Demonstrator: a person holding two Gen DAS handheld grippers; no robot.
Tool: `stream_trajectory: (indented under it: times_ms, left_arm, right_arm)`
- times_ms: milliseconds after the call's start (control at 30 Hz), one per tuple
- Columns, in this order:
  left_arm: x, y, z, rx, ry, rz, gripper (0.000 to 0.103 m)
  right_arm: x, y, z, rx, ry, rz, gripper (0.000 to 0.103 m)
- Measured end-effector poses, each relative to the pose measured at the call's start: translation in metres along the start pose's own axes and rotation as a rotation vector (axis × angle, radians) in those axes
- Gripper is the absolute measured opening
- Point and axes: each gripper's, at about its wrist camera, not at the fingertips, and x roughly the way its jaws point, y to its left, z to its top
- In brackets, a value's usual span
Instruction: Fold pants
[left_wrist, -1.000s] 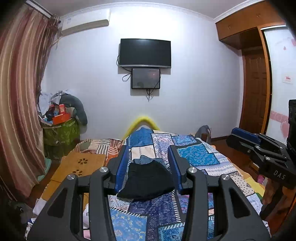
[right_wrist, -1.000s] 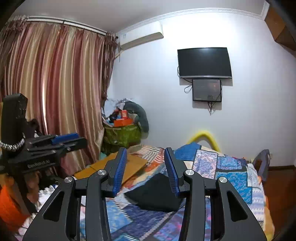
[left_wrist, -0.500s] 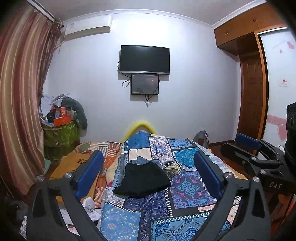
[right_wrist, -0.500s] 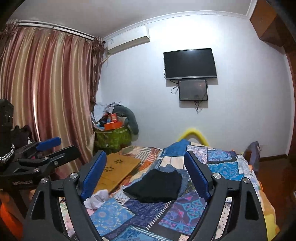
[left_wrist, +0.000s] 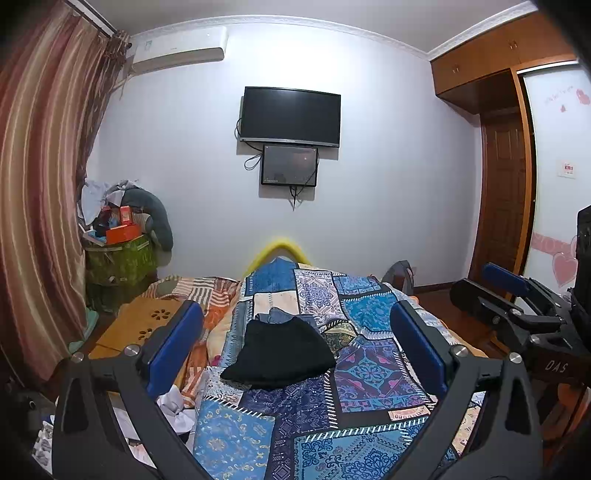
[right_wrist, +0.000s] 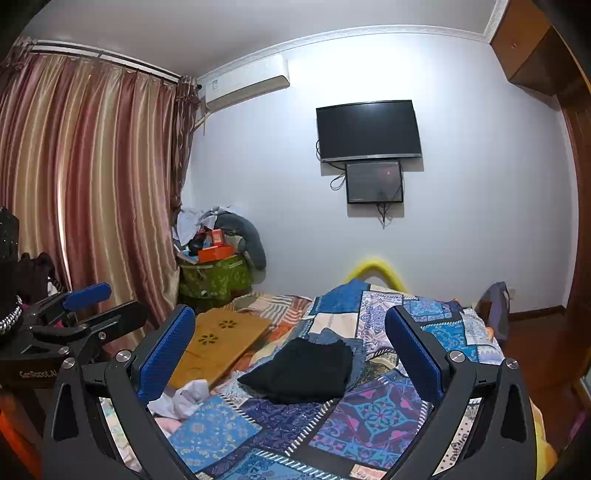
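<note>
Folded black pants (left_wrist: 280, 354) (right_wrist: 306, 369) lie on the patchwork quilt (left_wrist: 369, 373) (right_wrist: 373, 410), resting partly on a pair of blue jeans (left_wrist: 275, 315) (right_wrist: 328, 338). My left gripper (left_wrist: 295, 308) hovers short of the pile, its jaws opening wide with nothing held between them. My right gripper (right_wrist: 289, 313) is beside it to the right, its jaws also opening and holding nothing. Each gripper shows in the other's view: the right gripper (left_wrist: 506, 291) at the right edge, the left gripper (right_wrist: 88, 306) at the left edge. Neither touches the pants.
A wooden lap board (left_wrist: 147, 321) (right_wrist: 221, 339) lies on the bed's left side, with crumpled white cloth (right_wrist: 188, 395) near it. A green basket (left_wrist: 122, 258) piled with clutter stands by the curtain (right_wrist: 92, 184). A TV (left_wrist: 290, 114) hangs on the far wall.
Both grippers' jaws have spread from a narrow gap to wide apart. Both views have drawn back a little from the black pants, which stay on the quilt.
</note>
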Motion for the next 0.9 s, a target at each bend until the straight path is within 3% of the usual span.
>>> stream_trajectory:
  times_ms: [900]
  left_arm:
    - [0.0059,-0.0094,-0.0028,0.022,0.004,-0.010,0.102]
  right_arm:
    - [-0.0083,-0.0033,0.0070,0.015,0.002,-0.006,0.102]
